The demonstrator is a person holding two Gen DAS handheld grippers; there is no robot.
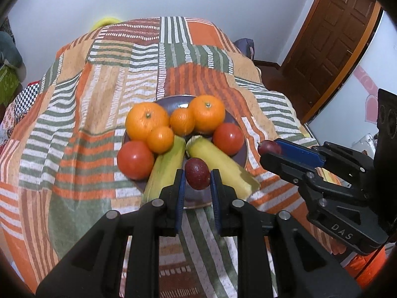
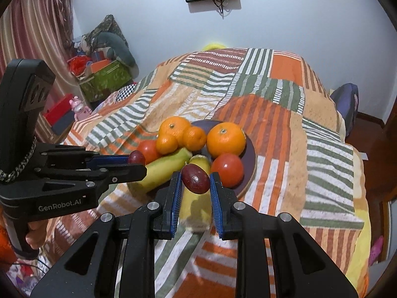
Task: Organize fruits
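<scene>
With each gripper's fingers pinching a dark plum, left gripper (image 1: 197, 181) at lower centre and right gripper (image 2: 194, 181) likewise, loosen early and one rolls off the crowded plate (image 1: 242, 154).

A dark red fruit (image 2: 195, 178) is clamped between the blue pads (image 2: 175, 193) of the right hand-held gripper (image 2: 195, 195), just above the bananas (image 2: 196, 198) on a dark plate (image 2: 250, 159). Oranges (image 2: 225, 138) and tomatoes (image 2: 227, 170) are crowded on the same plate, which is set on a striped patchwork bed cover (image 2: 285, 124). At the left, a second dark red fruit (image 2: 136, 157) is held at the fingertips of the left hand-held gripper (image 2: 131, 162).
</scene>
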